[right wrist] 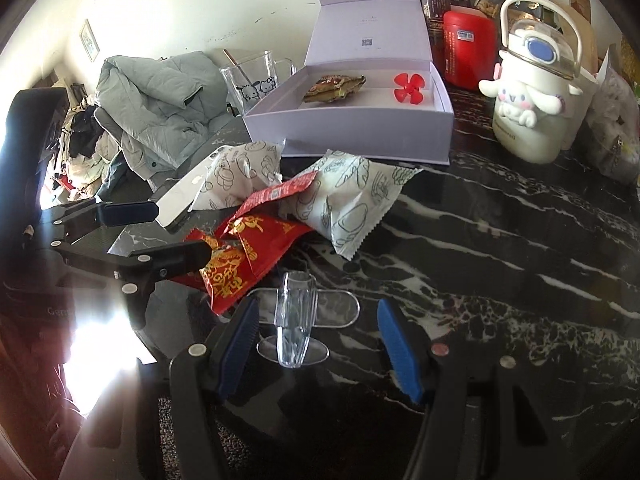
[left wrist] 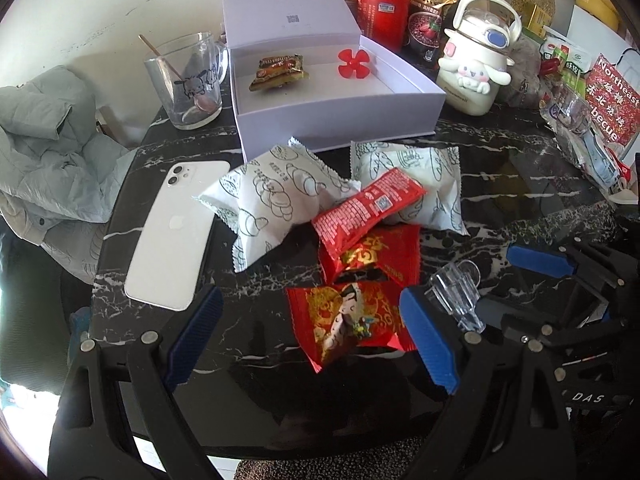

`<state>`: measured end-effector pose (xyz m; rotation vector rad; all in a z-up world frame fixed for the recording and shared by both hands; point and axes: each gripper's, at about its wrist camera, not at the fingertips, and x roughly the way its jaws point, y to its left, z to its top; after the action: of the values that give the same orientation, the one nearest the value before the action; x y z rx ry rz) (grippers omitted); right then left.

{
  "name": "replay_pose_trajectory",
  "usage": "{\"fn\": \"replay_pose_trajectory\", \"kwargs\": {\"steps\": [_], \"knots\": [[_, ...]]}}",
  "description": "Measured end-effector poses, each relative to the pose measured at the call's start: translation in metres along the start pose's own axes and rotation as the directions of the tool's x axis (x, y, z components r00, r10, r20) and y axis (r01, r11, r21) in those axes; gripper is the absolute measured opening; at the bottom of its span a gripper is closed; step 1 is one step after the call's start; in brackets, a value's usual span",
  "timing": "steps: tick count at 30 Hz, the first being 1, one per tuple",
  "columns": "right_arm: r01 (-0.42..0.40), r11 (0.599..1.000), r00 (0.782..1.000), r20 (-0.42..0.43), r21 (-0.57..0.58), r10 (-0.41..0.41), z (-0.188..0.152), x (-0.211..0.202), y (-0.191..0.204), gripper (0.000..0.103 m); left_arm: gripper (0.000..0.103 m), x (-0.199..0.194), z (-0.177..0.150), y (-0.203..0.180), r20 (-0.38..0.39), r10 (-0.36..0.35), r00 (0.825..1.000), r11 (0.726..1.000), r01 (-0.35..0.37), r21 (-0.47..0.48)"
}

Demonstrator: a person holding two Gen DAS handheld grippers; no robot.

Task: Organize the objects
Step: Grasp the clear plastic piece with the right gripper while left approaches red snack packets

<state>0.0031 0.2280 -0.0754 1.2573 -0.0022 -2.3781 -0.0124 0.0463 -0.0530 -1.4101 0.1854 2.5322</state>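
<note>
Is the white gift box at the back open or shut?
Open. The white gift box has its lid standing up behind, and a brown snack packet and red flower lie inside.

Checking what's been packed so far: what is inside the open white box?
Inside the white box: a brown snack packet and a red plastic propeller. The floor under the packet is hidden.
</note>
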Motion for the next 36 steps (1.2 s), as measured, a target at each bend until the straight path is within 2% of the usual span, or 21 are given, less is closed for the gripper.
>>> {"fn": "replay_pose_trajectory", "kwargs": {"steps": [8,15,18,20,23,29,36], "knots": [[-0.022,1.000,1.000,0.016,-0.009,0.023,-0.014,0.008,0.001,0.063,0.090,0.009,-0.017,-0.013,-0.016,-0.074,0.997,0.997,0.075,0.033],[-0.062,0.998,0.997,0.034,-0.025,0.063,-0.014,0.015,0.003,0.062,0.090,0.019,-0.019,-0.008,-0.028,-0.101,0.995,0.995,0.101,0.012],[-0.070,0.997,0.997,0.035,-0.039,0.072,-0.011,0.019,0.005,0.052,0.090,0.019,-0.018,-0.006,-0.015,-0.097,0.995,0.995,0.098,0.023],[-0.061,0.997,0.997,0.040,-0.044,0.063,-0.009,0.021,0.005,0.037,0.090,0.019,-0.017,-0.005,-0.008,-0.089,0.996,0.996,0.089,0.029],[-0.074,0.996,0.997,0.034,-0.048,0.076,-0.008,0.021,0.002,0.022,0.090,0.022,-0.015,-0.004,-0.014,-0.100,0.995,0.995,0.100,0.019],[-0.051,0.998,0.998,0.033,-0.039,0.052,-0.012,0.014,-0.008,0.022,0.090,0.031,-0.013,-0.006,-0.043,-0.174,0.984,0.985,0.174,-0.007],[-0.039,0.998,0.999,0.033,-0.042,0.041,-0.015,0.011,-0.012,0.022,0.090,0.036,-0.013,-0.017,-0.021,-0.150,0.988,0.987,0.151,0.053]]}}
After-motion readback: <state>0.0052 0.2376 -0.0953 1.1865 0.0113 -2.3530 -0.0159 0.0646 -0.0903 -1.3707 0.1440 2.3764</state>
